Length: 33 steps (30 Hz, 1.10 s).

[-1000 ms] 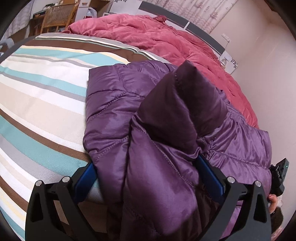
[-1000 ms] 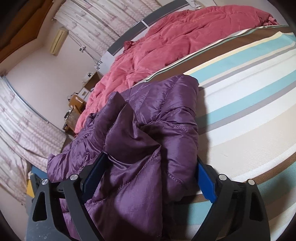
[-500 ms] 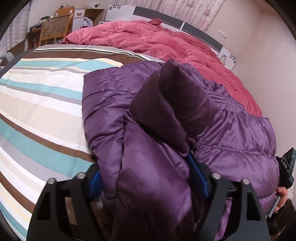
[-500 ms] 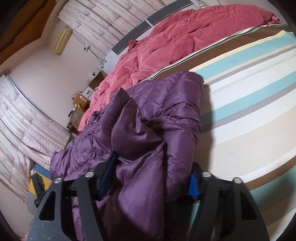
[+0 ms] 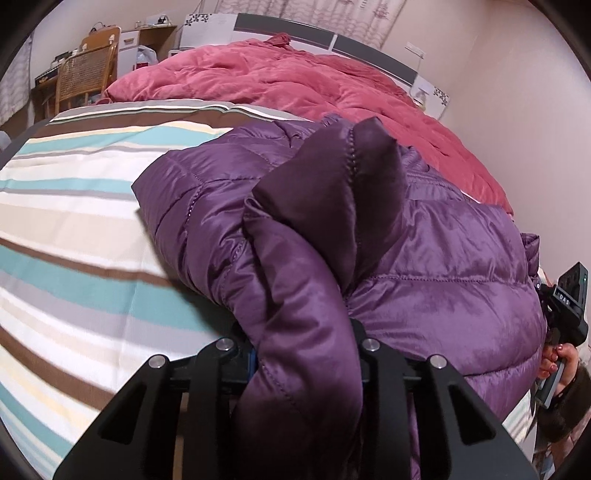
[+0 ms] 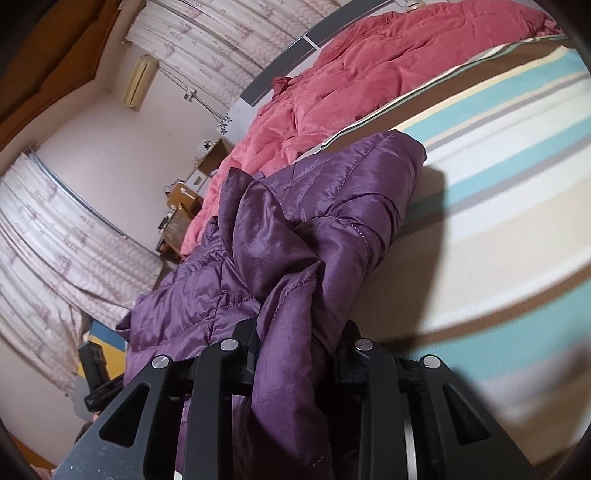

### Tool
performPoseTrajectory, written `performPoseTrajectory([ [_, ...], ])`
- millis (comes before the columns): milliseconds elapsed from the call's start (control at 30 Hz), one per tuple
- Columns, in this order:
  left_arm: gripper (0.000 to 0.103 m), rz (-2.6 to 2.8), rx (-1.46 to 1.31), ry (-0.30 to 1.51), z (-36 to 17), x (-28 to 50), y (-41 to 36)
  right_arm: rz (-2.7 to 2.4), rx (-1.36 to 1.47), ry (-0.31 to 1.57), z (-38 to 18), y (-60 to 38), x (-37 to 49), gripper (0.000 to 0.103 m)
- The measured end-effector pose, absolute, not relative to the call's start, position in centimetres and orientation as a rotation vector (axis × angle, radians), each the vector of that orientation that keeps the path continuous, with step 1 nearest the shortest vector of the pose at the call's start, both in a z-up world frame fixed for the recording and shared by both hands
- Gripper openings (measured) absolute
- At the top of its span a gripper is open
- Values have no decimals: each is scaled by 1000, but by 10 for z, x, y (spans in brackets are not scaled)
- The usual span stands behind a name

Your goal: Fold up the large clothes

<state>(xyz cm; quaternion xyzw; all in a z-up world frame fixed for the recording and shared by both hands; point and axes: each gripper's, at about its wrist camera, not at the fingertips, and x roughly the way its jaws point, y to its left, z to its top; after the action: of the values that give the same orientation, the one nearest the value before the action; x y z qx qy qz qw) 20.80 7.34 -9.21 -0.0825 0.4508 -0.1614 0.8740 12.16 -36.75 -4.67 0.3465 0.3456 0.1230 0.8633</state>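
A shiny purple quilted puffer jacket (image 5: 424, 258) lies on a striped bedsheet (image 5: 74, 229). My left gripper (image 5: 303, 354) is shut on a bunched fold of the jacket's near edge, and the fabric spills over the jaws. My right gripper (image 6: 299, 350) is shut on another bunched fold of the same jacket (image 6: 332, 206), which is lifted off the sheet (image 6: 498, 206). The right gripper also shows at the far right of the left wrist view (image 5: 565, 306), held in a hand. The fingertips are hidden by fabric.
A crumpled red duvet (image 5: 295, 81) covers the far half of the bed, up to the headboard (image 5: 332, 35). A wooden chair (image 5: 85, 74) and desk stand at the far left. A wall (image 5: 517, 92) runs along the bed's right side. Curtains (image 6: 55, 229) hang beyond the jacket.
Both grippers have closed from wide open onto bunched folds of the jacket and lifted the fabric off the sheet.
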Motion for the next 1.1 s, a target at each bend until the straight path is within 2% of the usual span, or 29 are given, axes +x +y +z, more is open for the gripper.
performPoseTrajectory([
  [567,30,-422,-132,941,-88,107,81,257,761,730,-46,-368,13,26],
  [667,39,-406,-128,929,-89,103,84,215,686,731,-41,-363,8,26],
  [733,49,-374,-140,925,-87,101,89,181,661,733,-36,-363,9,40],
  [800,63,-360,-148,919,-83,96,94,161,630,714,-26,-364,5,45],
  [833,66,-359,-148,909,-80,93,96,145,608,709,-23,-364,3,51],
  [900,81,-337,-131,868,-70,84,102,95,523,678,-10,-364,-2,61],
  [933,82,-327,-124,848,-66,81,104,86,502,666,-8,-366,-4,64],
  [1100,91,-284,-61,773,-45,81,112,81,379,633,12,-358,12,64],
])
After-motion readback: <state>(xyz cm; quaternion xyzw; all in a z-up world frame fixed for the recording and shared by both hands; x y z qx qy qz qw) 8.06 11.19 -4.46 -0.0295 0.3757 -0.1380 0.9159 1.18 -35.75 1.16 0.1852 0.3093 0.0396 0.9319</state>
